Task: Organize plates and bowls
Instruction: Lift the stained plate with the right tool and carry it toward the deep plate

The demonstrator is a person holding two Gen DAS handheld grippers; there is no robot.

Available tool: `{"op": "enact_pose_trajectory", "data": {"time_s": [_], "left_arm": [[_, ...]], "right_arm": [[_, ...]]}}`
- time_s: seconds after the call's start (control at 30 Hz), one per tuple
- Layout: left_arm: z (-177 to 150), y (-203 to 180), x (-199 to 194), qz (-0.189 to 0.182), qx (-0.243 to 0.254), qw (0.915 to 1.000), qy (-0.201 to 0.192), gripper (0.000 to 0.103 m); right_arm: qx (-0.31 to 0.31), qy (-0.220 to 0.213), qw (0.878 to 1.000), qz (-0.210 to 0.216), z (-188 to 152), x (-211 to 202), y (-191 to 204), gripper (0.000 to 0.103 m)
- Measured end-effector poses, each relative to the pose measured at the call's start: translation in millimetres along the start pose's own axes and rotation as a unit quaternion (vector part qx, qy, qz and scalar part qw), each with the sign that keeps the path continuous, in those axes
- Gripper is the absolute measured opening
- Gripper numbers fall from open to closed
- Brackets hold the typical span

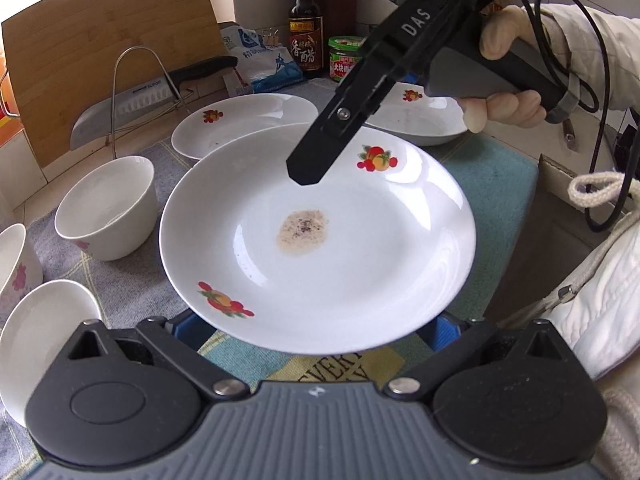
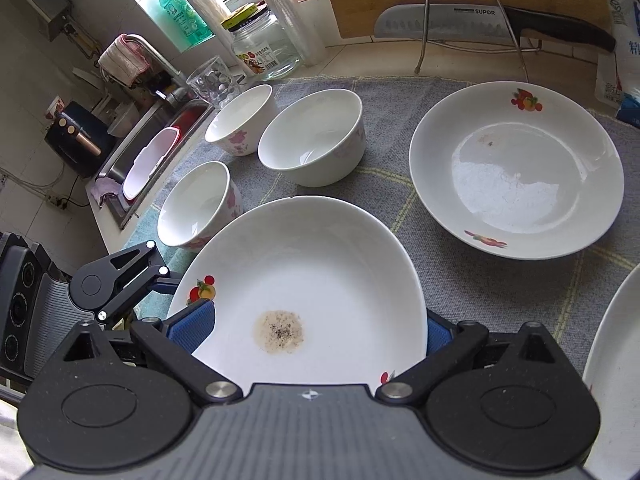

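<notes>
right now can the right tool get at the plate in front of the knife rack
Probably not yet. The mat toward the far plate looks bare, but the stained plate lies between the spread fingers of the right tool, so it would need setting down first.

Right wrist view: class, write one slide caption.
Stained plate raised between both claws above a grey mat, three bowls and another plate waiting.

"SUPOR" — knife [image 2: 460, 20]; "DAS" — right gripper [image 1: 306, 178]
</notes>
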State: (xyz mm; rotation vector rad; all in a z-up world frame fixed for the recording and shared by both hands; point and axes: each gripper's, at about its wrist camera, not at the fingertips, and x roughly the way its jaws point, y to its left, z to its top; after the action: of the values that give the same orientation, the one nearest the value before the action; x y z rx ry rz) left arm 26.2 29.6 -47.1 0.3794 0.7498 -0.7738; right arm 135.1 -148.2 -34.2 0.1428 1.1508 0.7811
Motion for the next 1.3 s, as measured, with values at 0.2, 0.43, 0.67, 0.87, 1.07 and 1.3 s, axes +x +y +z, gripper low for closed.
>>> {"op": "enact_pose_trajectory", "data": {"time_s": [0.2, 0.43, 0.67, 0.87, 1.07, 1.3], "left_arm": [[25, -6, 7, -0.009, 0.013, 0.9999, -0.006, 0.102], [56, -16, 24, -0.025, 0.037, 0.9989, -0.012, 0.102], [82, -31, 47, -0.053, 0.056, 0.9970, -0.013, 0.102], [103, -43, 72, -0.076, 0.073, 0.9943, -0.012, 0.102], [123, -54, 99, -0.090, 0.086, 0.9922, -0.011, 0.102], [137, -58, 123, -0.092, 0.091, 0.9917, 0.000, 0.102]], "right_arm": [[0.001, -0.023, 1.000, -0.012, -3, -25, -11, 0.103], [0.012, -0.049, 0.998, -0.032, -11, -55, -31, 0.103], [0.034, -0.069, 0.995, -0.056, -29, -84, -58, 0.103], [0.058, -0.083, 0.992, -0.074, -46, -106, -86, 0.103], [0.076, -0.095, 0.988, -0.091, -57, -122, -112, 0.103], [0.096, -0.101, 0.986, -0.090, -65, -125, -142, 0.103]]}}
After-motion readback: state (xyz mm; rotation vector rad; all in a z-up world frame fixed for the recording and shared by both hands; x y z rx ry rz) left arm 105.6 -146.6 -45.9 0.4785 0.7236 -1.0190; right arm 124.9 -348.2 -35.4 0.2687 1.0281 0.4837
